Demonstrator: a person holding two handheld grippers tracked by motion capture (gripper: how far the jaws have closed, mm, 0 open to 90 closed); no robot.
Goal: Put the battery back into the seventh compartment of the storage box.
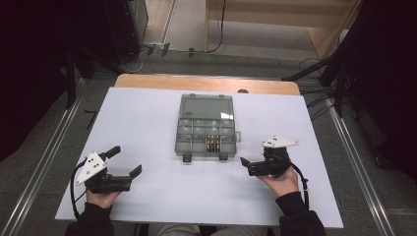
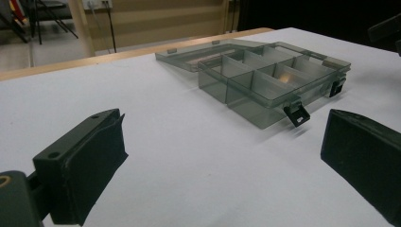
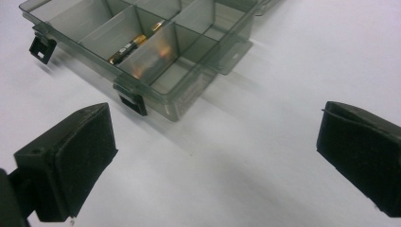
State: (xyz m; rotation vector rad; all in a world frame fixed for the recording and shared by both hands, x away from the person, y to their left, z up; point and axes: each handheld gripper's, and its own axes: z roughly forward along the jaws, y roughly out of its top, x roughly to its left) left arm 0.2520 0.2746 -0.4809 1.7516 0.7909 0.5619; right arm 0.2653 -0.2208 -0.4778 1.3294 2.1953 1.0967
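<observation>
A clear grey compartment box (image 1: 205, 132) lies open in the middle of the white worktop (image 1: 147, 196), its lid folded flat on the far side. Batteries (image 1: 212, 143) lie in one near-row compartment; the compartments around them look empty. The left hand-held gripper (image 1: 134, 173) rests near the box's front-left corner, jaws apart. The right hand-held gripper (image 1: 244, 163) sits just beside its front-right latch (image 3: 133, 103), jaws apart too.
</observation>
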